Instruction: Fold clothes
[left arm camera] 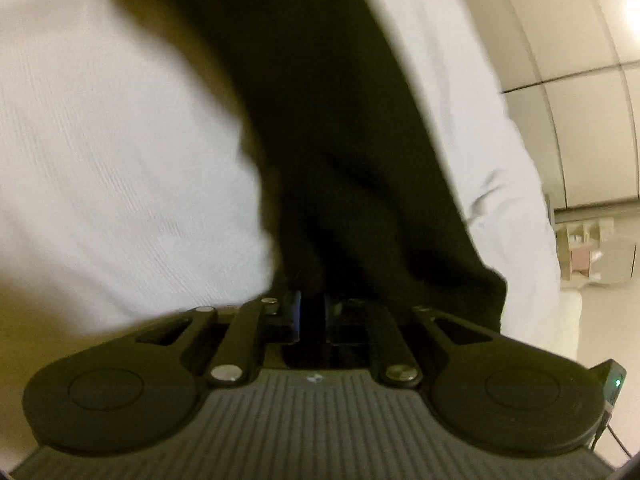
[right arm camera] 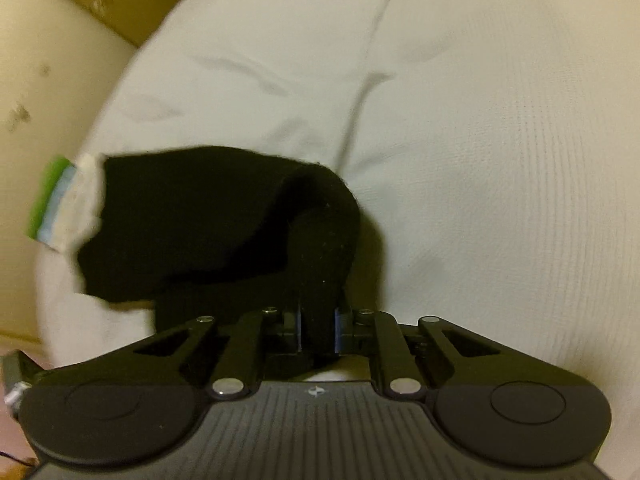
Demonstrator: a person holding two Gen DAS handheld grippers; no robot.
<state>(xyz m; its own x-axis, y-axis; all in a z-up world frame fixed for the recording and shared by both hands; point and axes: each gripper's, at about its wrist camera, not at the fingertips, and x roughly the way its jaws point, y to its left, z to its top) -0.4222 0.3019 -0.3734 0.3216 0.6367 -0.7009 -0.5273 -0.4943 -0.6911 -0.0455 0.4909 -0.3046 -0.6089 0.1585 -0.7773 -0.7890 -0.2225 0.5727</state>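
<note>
Both your grippers, left [left arm camera: 312,308] and right [right arm camera: 318,328], pinch the black garment [right arm camera: 208,224]; its length trails leftward over white bedding [right arm camera: 480,160].

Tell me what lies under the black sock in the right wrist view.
The black sock, pinched in the right gripper, droops over a white ribbed cloth. Whatever lies directly beneath the sock's folds, and under the cloth, is hidden.
</note>
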